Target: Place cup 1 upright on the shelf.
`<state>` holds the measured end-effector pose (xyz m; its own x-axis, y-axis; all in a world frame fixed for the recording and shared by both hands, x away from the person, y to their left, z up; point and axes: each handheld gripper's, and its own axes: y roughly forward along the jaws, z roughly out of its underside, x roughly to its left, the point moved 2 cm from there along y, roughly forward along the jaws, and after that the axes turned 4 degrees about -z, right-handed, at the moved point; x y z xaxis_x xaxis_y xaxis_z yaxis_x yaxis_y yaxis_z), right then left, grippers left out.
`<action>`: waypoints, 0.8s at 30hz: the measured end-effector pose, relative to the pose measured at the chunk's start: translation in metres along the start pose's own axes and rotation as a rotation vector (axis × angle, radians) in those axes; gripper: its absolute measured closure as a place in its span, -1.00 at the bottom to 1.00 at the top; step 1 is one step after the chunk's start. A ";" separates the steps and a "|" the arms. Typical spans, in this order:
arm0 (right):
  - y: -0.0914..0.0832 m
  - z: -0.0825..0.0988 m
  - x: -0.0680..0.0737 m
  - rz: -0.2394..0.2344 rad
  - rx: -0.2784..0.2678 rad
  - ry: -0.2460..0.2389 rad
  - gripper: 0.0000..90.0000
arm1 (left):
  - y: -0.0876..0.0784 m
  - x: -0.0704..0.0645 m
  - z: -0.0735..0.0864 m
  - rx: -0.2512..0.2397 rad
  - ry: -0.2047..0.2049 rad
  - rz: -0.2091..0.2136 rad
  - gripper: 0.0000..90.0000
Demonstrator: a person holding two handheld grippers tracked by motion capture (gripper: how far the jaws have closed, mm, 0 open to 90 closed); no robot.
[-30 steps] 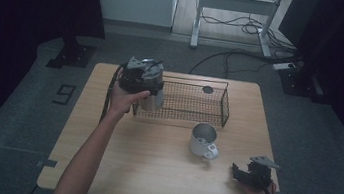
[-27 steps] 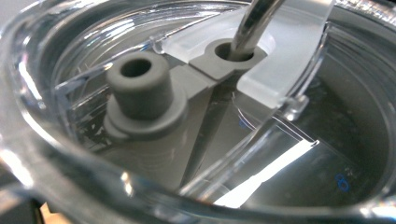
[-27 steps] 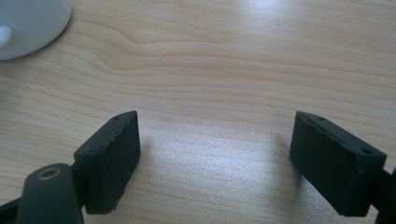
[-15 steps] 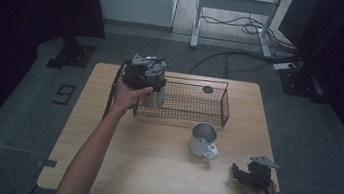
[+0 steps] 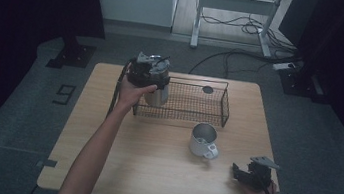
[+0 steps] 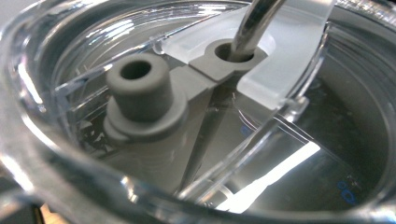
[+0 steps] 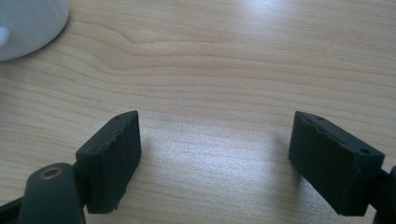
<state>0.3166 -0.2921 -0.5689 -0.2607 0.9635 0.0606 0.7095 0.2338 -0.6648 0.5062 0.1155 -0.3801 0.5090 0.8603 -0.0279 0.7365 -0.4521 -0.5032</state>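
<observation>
A steel tumbler [image 5: 158, 95] with a clear lid hangs at the left end of the black wire basket [image 5: 184, 114], and my left gripper [image 5: 149, 72] grips it from the top. The left gripper view looks close into the clear lid [image 6: 299, 154], with a grey stopper [image 6: 140, 93] and a metal straw [image 6: 256, 21]; its jaws are hidden there. A pale mug [image 5: 203, 140] stands on the table in front of the basket. My right gripper [image 5: 241, 174] rests near the table's front right corner. Its jaws [image 7: 217, 158] stand open over bare wood, with the mug [image 7: 25, 23] at the upper left.
A small dark round object [image 5: 207, 89] lies in the basket's far right part. The wooden table [image 5: 150, 170] has free room at the front left and middle. Dark floor with cables and a metal frame lies beyond the far edge.
My left gripper has carried the tumbler a little to the right, over the basket's left end. The right gripper and the mug have stayed put.
</observation>
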 end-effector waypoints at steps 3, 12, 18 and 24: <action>0.000 0.000 0.000 0.002 0.000 0.002 -0.63 | 0.003 -0.002 -0.003 0.002 0.009 -0.002 -0.91; -0.001 0.001 0.000 0.005 -0.002 0.004 -0.62 | 0.011 -0.006 -0.010 0.000 0.018 -0.006 -0.91; -0.001 0.001 0.000 0.007 -0.001 0.007 -0.62 | 0.017 -0.007 -0.013 0.002 0.031 -0.008 -0.91; -0.001 0.001 0.000 0.008 -0.001 0.007 -0.62 | 0.026 -0.002 -0.010 0.012 0.016 -0.014 -0.91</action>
<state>0.3150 -0.2923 -0.5688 -0.2510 0.9661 0.0604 0.7120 0.2266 -0.6646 0.5285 0.0998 -0.3840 0.5059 0.8626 -0.0067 0.7384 -0.4370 -0.5136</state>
